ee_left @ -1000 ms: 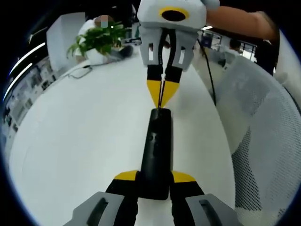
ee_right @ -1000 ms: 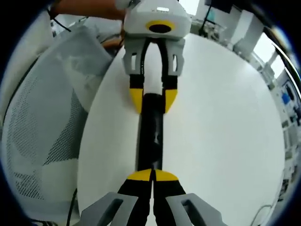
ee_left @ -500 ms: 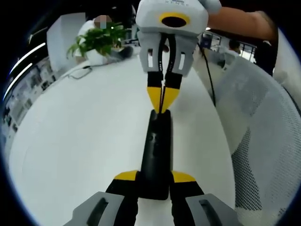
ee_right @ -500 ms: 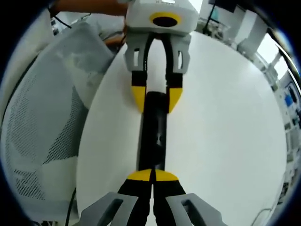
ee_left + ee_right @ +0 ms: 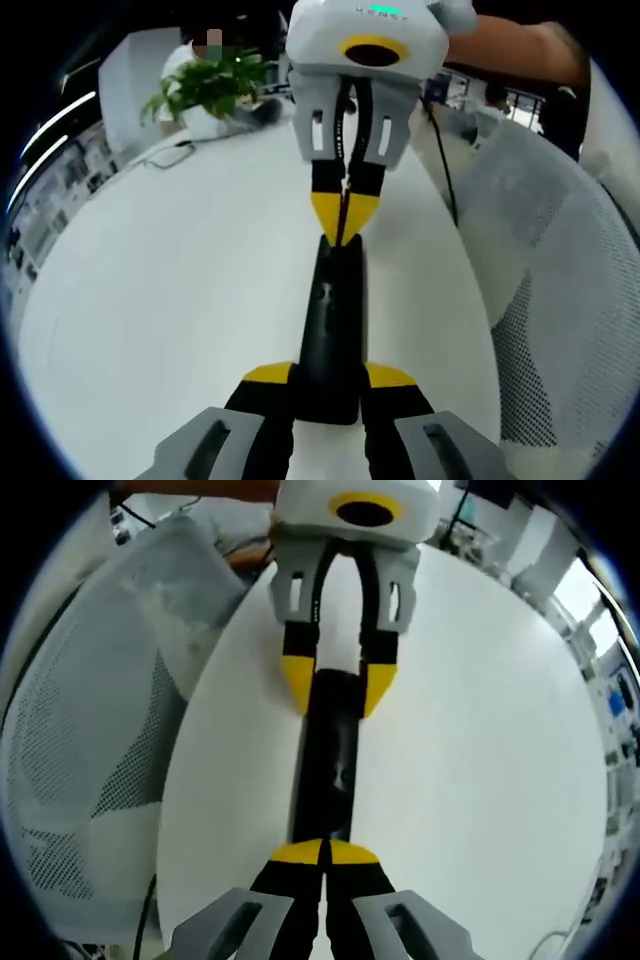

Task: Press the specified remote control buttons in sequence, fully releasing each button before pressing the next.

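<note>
The slim black plastic remote control (image 5: 333,330) lies flat on the round white table (image 5: 180,300), near the edge that faces the white mesh-backed chair (image 5: 560,300). The left gripper (image 5: 330,385) clamps the remote's near end between its yellow-tipped jaws. The right gripper (image 5: 322,852) has its jaws closed together, holding nothing, the joined tips set at the remote's opposite end; whether they touch a button or hover just above cannot be judged at this angle.

Risks: the joined tips sit at the very end of the casing, so an off-centre push could slide off the button or tip the remote up in the left jaws. A lift too shallow between presses would fail the full-release condition. A loosened left hold would let the remote skid toward the table edge.

Orientation: the button face is up. The long axis runs straight between the two grippers, one end in the left jaws, the other under the right tips, roughly parallel to the chair-side edge.
</note>
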A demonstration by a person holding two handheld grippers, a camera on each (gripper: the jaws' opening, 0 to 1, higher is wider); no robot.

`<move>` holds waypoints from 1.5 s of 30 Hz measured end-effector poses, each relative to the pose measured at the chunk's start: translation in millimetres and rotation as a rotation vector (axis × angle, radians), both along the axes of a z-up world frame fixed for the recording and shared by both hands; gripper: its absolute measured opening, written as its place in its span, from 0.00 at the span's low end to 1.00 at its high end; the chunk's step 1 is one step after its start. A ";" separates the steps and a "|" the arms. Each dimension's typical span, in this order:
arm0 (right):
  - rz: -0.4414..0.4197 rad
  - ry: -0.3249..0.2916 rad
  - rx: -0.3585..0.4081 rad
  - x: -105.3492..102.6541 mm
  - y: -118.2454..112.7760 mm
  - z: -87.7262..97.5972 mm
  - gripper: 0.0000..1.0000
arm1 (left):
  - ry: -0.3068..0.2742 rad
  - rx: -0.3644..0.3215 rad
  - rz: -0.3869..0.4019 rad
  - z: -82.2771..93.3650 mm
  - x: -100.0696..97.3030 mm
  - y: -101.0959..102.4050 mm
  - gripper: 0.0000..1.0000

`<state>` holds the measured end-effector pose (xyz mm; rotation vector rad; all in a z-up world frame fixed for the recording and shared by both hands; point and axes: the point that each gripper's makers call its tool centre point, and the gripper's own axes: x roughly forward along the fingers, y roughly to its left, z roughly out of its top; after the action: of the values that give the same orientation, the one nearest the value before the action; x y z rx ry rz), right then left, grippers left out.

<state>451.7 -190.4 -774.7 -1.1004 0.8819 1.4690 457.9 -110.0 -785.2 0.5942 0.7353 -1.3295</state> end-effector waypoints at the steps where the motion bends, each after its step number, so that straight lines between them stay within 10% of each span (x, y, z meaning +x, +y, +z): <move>1: 0.000 -0.001 -0.002 0.1 -0.1 -0.1 0.00 | 0.000 -0.001 0.001 0.0 0.0 0.0 0.24; 45: -0.056 0.015 0.067 2.2 20.6 17.7 0.00 | -0.012 -0.008 -0.006 0.1 0.7 0.4 0.24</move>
<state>454.0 -169.9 -757.1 -1.0095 0.8615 1.4520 458.6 -109.7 -785.1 0.5977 0.7180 -1.3327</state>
